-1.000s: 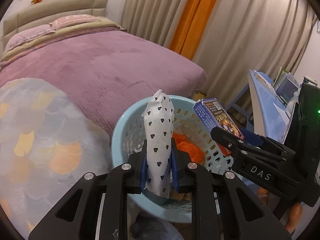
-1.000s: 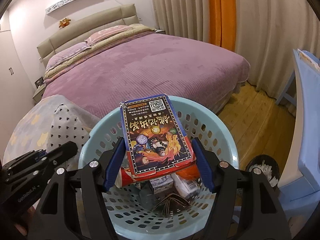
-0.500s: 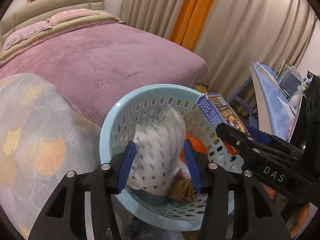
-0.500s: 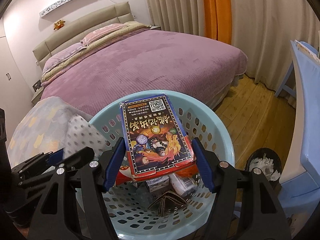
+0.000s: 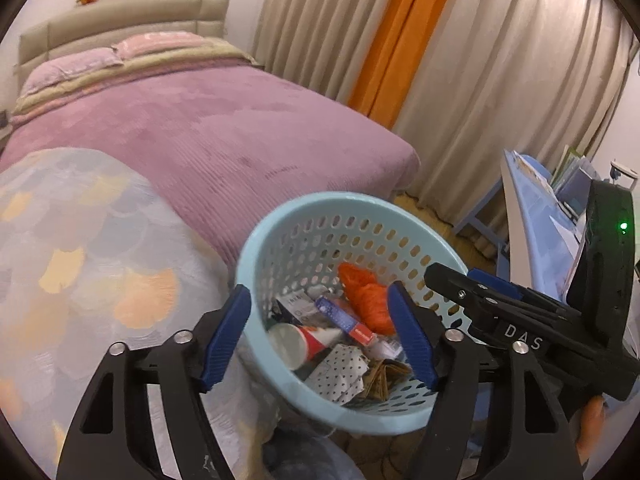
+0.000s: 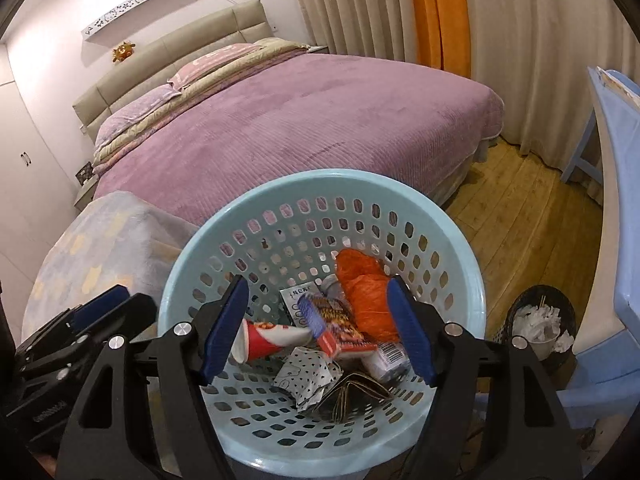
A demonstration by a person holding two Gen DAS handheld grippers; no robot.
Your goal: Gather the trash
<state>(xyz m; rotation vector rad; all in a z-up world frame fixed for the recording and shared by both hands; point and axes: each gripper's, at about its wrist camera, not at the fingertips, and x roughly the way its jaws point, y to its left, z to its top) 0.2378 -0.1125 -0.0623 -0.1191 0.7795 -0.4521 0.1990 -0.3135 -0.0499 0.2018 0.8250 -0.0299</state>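
Note:
A light blue perforated basket [image 5: 320,204] [image 6: 320,178] sits below both grippers. Inside lie a white spotted paper [image 5: 340,372] [image 6: 306,372], a red and blue box [image 5: 344,318] [image 6: 340,330], a red paper cup [image 5: 304,342] [image 6: 268,338] and an orange bag [image 5: 366,292] [image 6: 366,288]. My left gripper [image 5: 324,336] is open and empty over the basket. My right gripper [image 6: 318,330] is open and empty over it too; it shows in the left wrist view [image 5: 480,300].
A bed with a purple cover [image 6: 300,120] stands behind the basket. A pale patterned blanket [image 5: 80,260] lies at the left. A blue table [image 6: 616,160] is at the right, with a small black bin [image 6: 538,324] of tissues on the wood floor.
Both grippers have opened. The spotted paper dropped from the left one and the box dropped from the right one; both now lie in the basket.

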